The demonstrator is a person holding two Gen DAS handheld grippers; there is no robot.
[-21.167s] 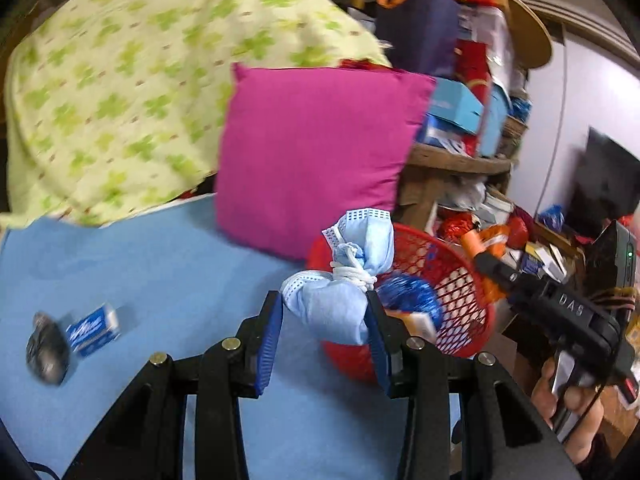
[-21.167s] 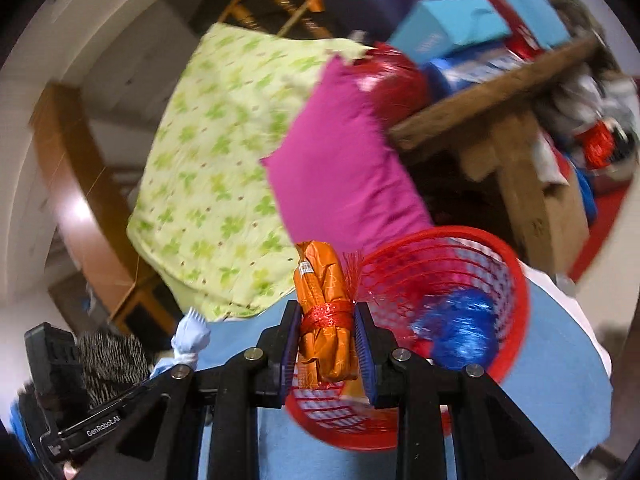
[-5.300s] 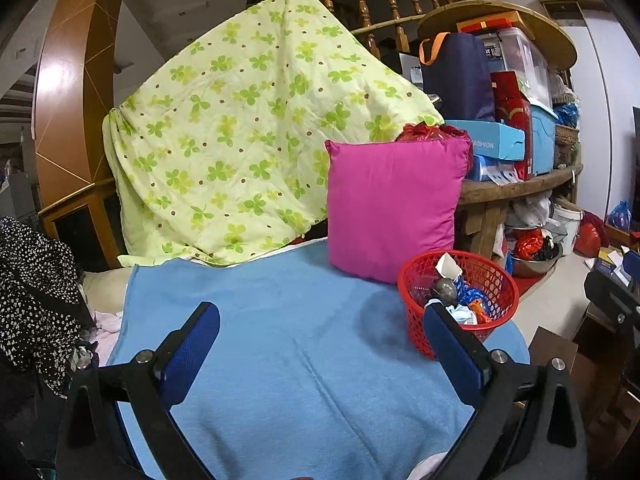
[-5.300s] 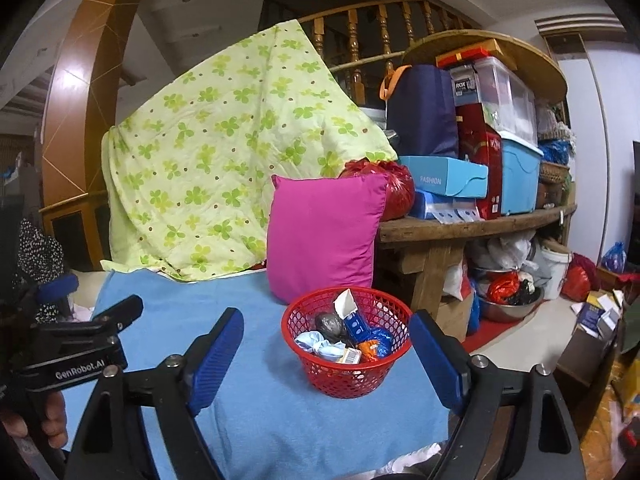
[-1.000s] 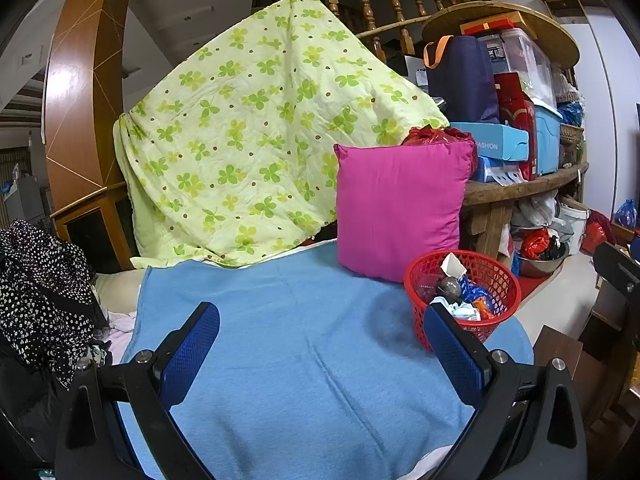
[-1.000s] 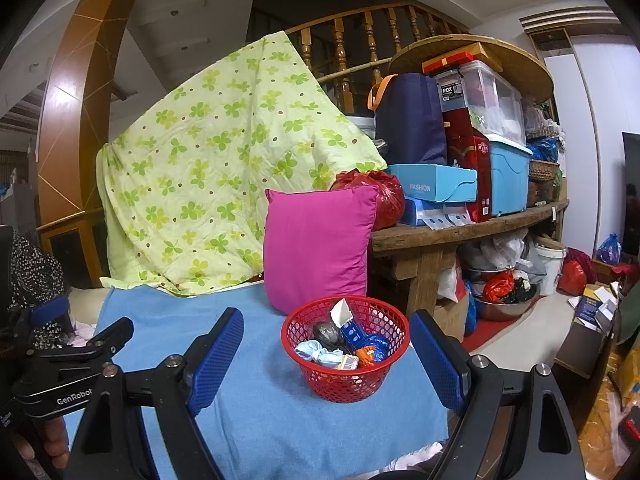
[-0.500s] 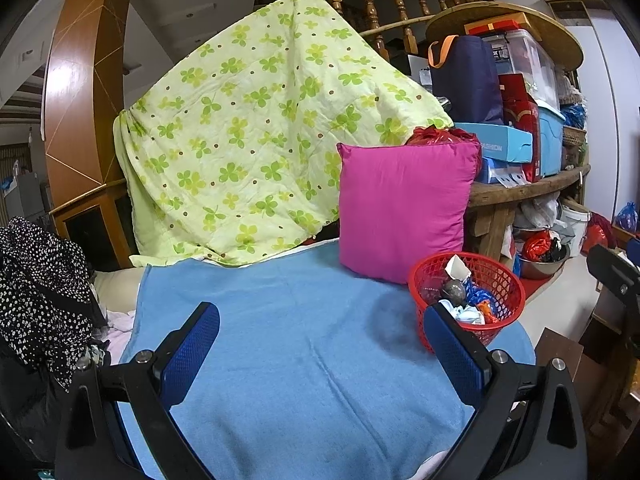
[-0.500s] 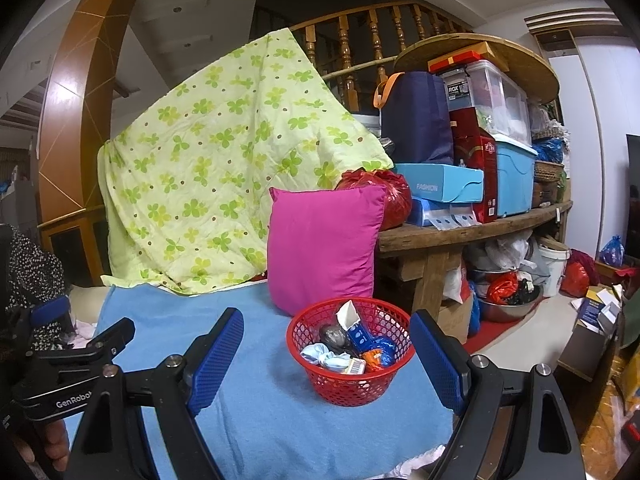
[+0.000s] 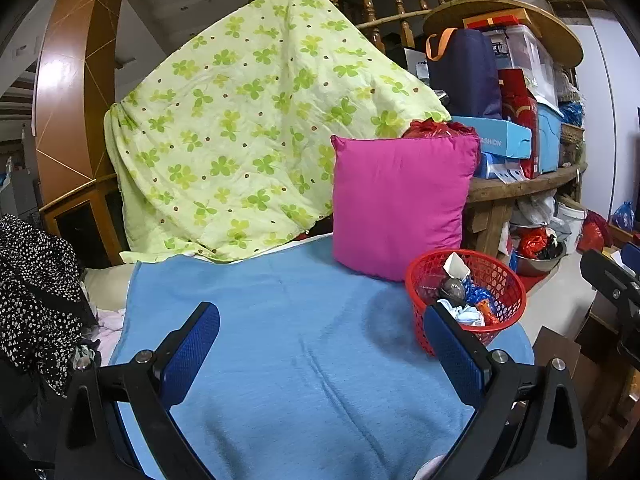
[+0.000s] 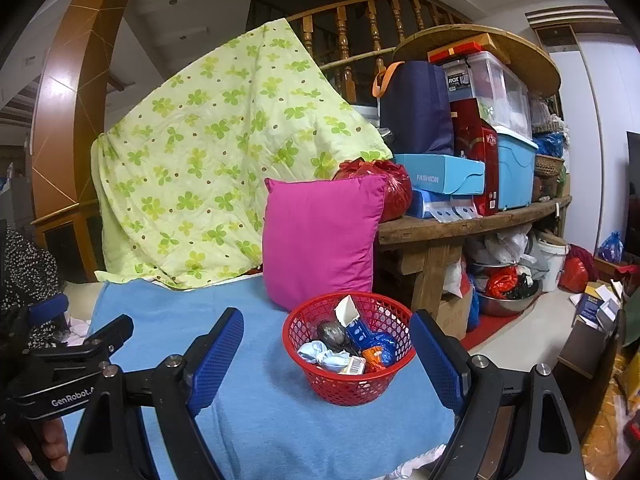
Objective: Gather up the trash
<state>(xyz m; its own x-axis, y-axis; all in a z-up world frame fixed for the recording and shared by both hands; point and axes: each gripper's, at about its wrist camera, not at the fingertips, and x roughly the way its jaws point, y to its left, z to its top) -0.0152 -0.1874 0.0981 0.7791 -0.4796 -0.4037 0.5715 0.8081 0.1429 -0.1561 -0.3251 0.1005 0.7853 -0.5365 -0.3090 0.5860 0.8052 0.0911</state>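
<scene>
A big blue blanket (image 9: 304,344) covers the soft, flat place in front of both grippers. The red basket (image 10: 348,388) sits on the blanket near its right edge. The trash (image 10: 344,344) is inside the basket: a crumpled light blue thing, a gray lump, a blue wrapper, a bit of orange and a small white carton that sticks up.

The left gripper (image 9: 320,348) has its two blue fingers (image 9: 188,352) spread wide, and nothing is between them but blanket. The right gripper (image 10: 326,360) is spread wide too. The basket shows between its fingers but sits farther back, and the fingers do not touch it.

A pink pillow (image 10: 320,240) stands up right behind the basket. Next to it hangs a light green cloth (image 10: 216,168) with clover leaves on it. It hangs down from a wooden railing (image 10: 360,36).

To the right is a wooden shelf (image 10: 472,224) full of boxes, a dark blue bag (image 10: 416,108) and a red sack. Bags, a white bucket and a metal bowl sit on the floor under it. A spotted black cloth (image 9: 32,284) lies at the left.
</scene>
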